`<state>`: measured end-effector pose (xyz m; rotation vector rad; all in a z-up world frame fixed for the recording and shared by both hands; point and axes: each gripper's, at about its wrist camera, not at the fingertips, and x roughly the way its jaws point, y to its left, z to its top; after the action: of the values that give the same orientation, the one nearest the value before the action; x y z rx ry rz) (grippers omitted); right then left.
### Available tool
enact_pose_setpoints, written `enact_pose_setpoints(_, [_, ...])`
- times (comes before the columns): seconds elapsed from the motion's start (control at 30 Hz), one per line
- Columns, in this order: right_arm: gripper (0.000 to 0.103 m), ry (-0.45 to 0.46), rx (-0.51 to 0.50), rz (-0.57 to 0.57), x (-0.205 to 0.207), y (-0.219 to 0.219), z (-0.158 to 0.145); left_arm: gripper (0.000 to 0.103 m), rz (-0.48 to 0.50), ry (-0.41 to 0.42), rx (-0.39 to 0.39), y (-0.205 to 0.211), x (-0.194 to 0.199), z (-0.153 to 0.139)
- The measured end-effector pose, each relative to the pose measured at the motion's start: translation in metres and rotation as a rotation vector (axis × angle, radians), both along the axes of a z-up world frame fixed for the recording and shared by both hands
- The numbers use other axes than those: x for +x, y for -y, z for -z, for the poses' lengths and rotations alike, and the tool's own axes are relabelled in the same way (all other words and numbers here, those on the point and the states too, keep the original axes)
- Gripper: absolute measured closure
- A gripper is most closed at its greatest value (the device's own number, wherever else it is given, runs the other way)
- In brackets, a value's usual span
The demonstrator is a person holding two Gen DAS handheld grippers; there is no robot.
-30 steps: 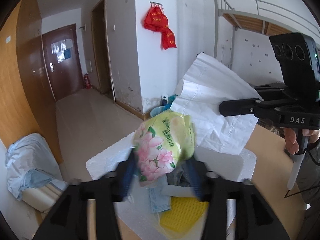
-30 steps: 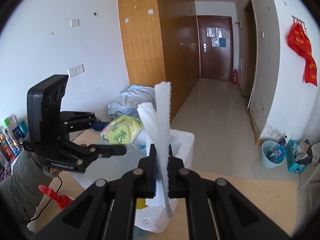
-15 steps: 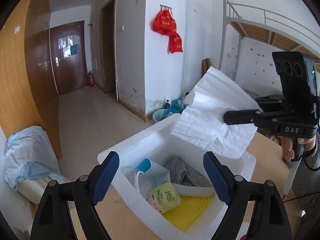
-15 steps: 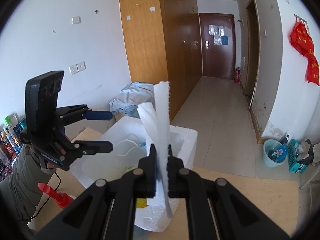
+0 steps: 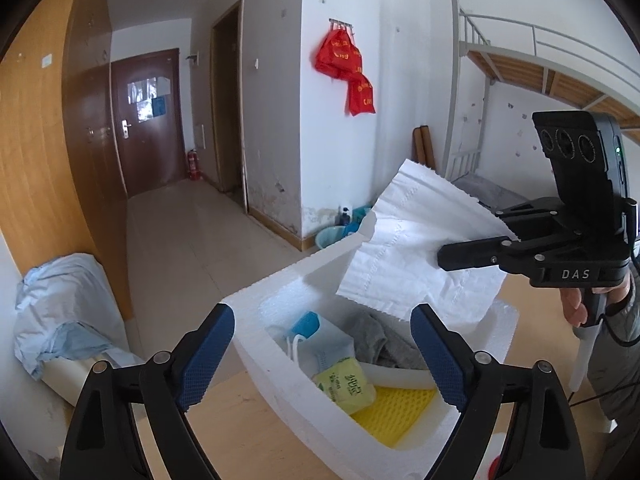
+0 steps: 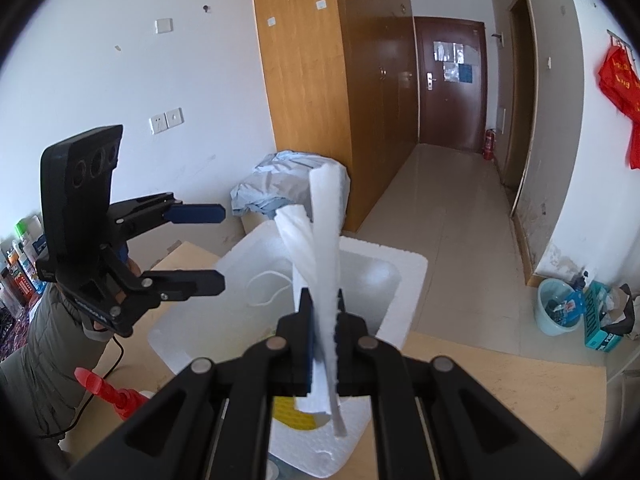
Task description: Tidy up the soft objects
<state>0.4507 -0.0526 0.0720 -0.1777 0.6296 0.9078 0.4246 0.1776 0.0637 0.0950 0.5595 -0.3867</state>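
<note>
Standing nearest in the left wrist view, the left gripper (image 5: 322, 354) has its jaws opening wide with nothing clamped between the blue pads (image 5: 202, 356). Just beyond them sits one white foam box (image 5: 288, 372) on the wooden table (image 5: 240, 424). Counted inside the box: one yellow-green tissue pack (image 5: 346, 386), lying flat with its long axis running near-left to far-right; one yellow mesh pad (image 5: 394, 412); one grey cloth (image 5: 374, 338); one clear pouch with a blue cap (image 5: 306, 326).

Over the box's far right rim, the right gripper (image 5: 472, 254) is clamped on one white paper sheet (image 5: 416, 248), which hangs edge-up and screens part of the box's far wall. In the right wrist view the sheet (image 6: 326, 264) stands nearly upright between the closed jaws of that gripper (image 6: 322, 320), blocking the middle of the box (image 6: 404, 280).

Further off: one red spray bottle (image 6: 108, 390) near left, one bundle of pale blue bedding (image 5: 60, 320), one blue bucket (image 6: 558, 306), red bags (image 5: 348, 68) on a wall hook, and one brown door (image 5: 146, 116) farthest.
</note>
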Motion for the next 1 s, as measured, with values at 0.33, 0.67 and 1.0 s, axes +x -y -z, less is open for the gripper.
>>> enact_pose_setpoints(0.33, [0.077,-0.013,-0.023,-0.021,0.0004,-0.0037,0.0035,0.013,-0.009,-0.002,0.011,-0.0005,-0.0005,-0.002])
enact_pose_setpoints(0.67, [0.032,0.022,-0.015,0.012,-0.0027,0.0032,0.0014,0.013,-0.006,-0.004,0.008,-0.0009,-0.0009,-0.0029])
enact_pose_setpoints(1.0, [0.032,0.019,-0.017,0.01,-0.0044,-0.0008,0.0028,0.013,0.006,-0.001,0.008,-0.0008,-0.0038,-0.0058])
